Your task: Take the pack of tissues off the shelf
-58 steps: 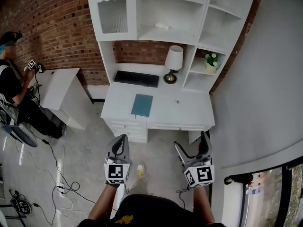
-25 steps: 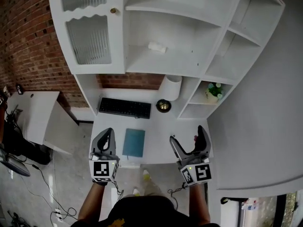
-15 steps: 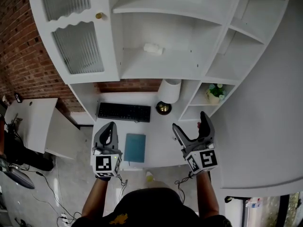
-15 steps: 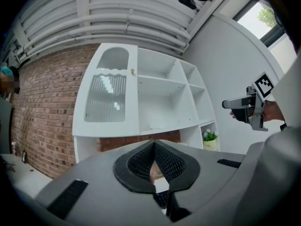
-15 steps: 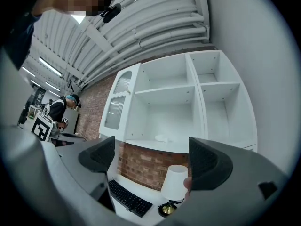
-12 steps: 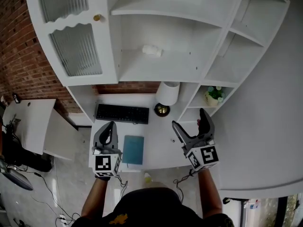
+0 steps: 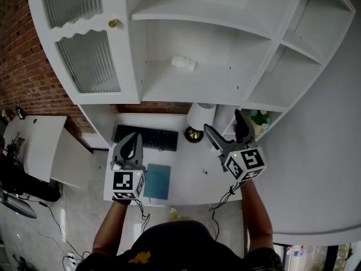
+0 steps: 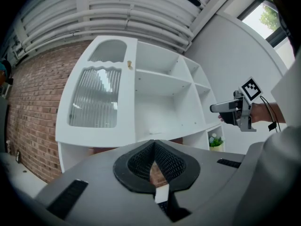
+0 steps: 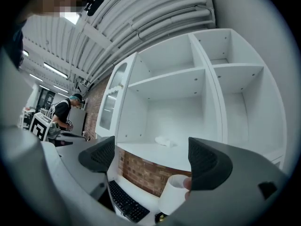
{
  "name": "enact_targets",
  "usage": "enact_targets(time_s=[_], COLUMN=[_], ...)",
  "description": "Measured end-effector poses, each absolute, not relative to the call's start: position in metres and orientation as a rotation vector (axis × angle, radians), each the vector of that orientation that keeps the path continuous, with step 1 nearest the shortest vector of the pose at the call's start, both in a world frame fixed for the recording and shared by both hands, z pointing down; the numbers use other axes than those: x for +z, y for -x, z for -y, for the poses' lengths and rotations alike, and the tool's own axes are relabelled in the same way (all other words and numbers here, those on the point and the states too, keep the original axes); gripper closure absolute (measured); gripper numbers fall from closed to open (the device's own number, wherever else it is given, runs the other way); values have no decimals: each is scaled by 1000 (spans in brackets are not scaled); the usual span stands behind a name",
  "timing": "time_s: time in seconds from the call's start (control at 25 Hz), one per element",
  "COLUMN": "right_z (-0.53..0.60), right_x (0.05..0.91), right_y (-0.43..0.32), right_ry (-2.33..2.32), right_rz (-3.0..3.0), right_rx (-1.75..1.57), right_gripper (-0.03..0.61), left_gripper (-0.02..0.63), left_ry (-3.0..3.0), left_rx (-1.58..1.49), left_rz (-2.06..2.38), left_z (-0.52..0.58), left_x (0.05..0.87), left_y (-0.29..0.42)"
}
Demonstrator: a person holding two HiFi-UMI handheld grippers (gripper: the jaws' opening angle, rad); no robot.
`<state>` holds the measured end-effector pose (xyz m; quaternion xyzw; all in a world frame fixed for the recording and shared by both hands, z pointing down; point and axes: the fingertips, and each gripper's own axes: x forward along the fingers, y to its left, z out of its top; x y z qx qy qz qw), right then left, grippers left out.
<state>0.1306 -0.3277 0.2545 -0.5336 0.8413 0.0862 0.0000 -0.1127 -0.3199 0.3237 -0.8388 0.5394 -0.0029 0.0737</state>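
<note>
Resting on the middle board of the shelf unit point(image 7: 248, 55), toward its back edge and about midway along: one pack of tissues point(image 7: 184, 63), white, lying alone on that board. Neither gripper touches it.

Left gripper point(image 7: 133, 140): held low over the front edge of the desk point(image 7: 192, 168), marker cube toward the person. Its own view shows the fingers point(image 8: 176, 166) brought together, nothing clamped; only a sliver of brick shows through the slit.

Right gripper point(image 7: 223, 121): held higher, over the back right corner of the desk, just beside the lamp point(image 7: 200, 116). Fingers point(image 9: 207, 161) spread wide, nothing between them. Its view looks along the jaws at the shelf board, where the pack of tissues point(image 9: 164, 141) sits well beyond them.

Desk contents:
- keyboard point(image 7: 145, 137), black, along the back edge, left of the lamp.
- notebook point(image 7: 157, 180), teal, flat near the front edge, just right of the left gripper.
- potted plant point(image 7: 260, 117), in the low compartment on the right side, partly hidden by the right gripper.

Shelf unit, left side: cabinet door point(image 7: 87, 61) with ribbed glass and a brass knob point(image 7: 113, 23).

Surroundings: brick wall point(image 7: 22, 66) behind; side table point(image 7: 28, 140), white, off the desk's left edge; another person point(image 9: 63, 109) in the background of the right gripper view.
</note>
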Motion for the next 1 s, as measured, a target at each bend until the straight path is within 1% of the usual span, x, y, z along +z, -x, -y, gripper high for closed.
enact_targets(time_s=[0.48,1.0], right_z=[397,457], right_x=[235,218], right_y=[-125,-123], right_ry=[1623,1577], right_rz=[-2766,-2842], right_rx=[305,227], right_gripper=[107,107], left_gripper=[597,597], left_ry=[2587,2630], left_rx=[-43,-84], left_rz=[-1509,-1519], left_z=[385,432], left_x=[282,265], left_y=[67,49])
